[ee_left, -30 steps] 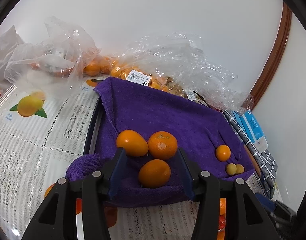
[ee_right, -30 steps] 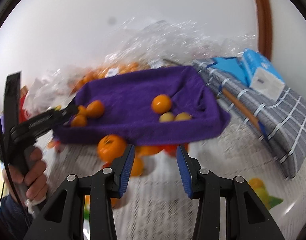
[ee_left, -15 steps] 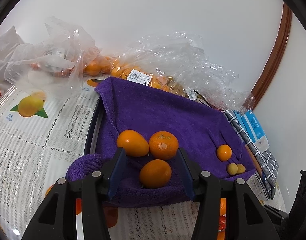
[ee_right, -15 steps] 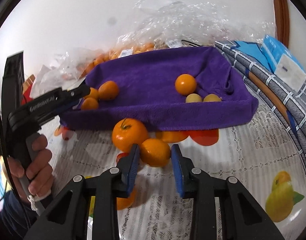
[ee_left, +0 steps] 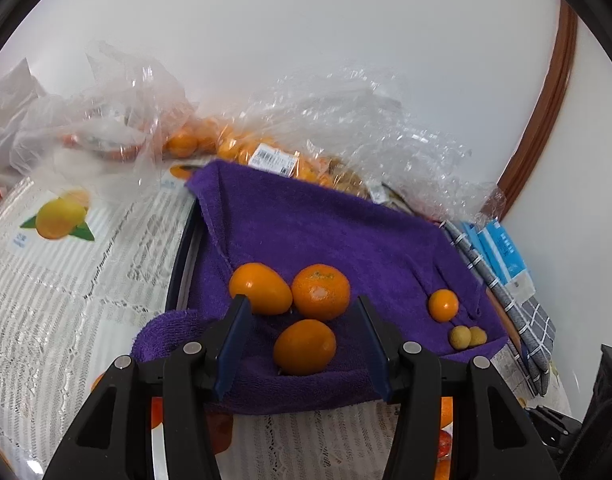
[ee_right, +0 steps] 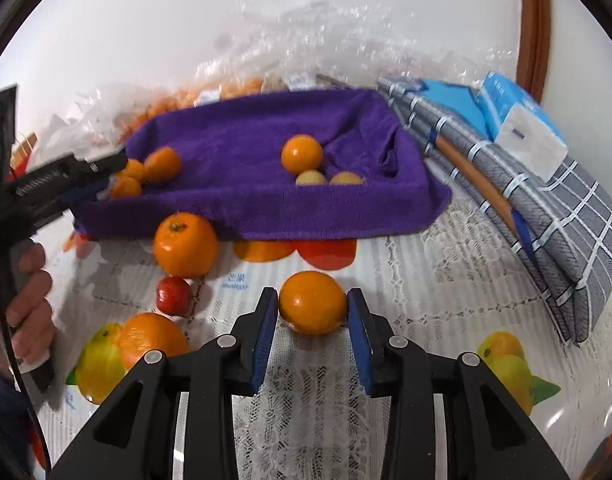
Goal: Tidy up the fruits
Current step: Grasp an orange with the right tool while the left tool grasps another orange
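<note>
A tray lined with a purple towel (ee_left: 326, 232) (ee_right: 266, 140) holds three oranges at its near-left corner (ee_left: 320, 291), one small orange (ee_left: 443, 305) and two small yellow fruits (ee_left: 466, 336). My left gripper (ee_left: 304, 334) is open over that corner, around the nearest orange (ee_left: 305, 346) without touching it. My right gripper (ee_right: 312, 312) is shut on an orange (ee_right: 312, 308), lifted in front of the tray. On the tablecloth lie a stemmed orange (ee_right: 185, 244), another orange (ee_right: 152, 336) and a small red fruit (ee_right: 173, 295).
Clear plastic bags of oranges (ee_left: 226, 144) lie behind the tray against the wall. A folded checked cloth (ee_right: 546, 200) and a blue tissue pack (ee_right: 518, 120) lie to the right. The left gripper and hand (ee_right: 26, 200) show at the left of the right wrist view.
My right gripper moved in on the orange in front of the tray, closed on it and lifted it away from the stemmed orange. My left gripper has stayed still.
</note>
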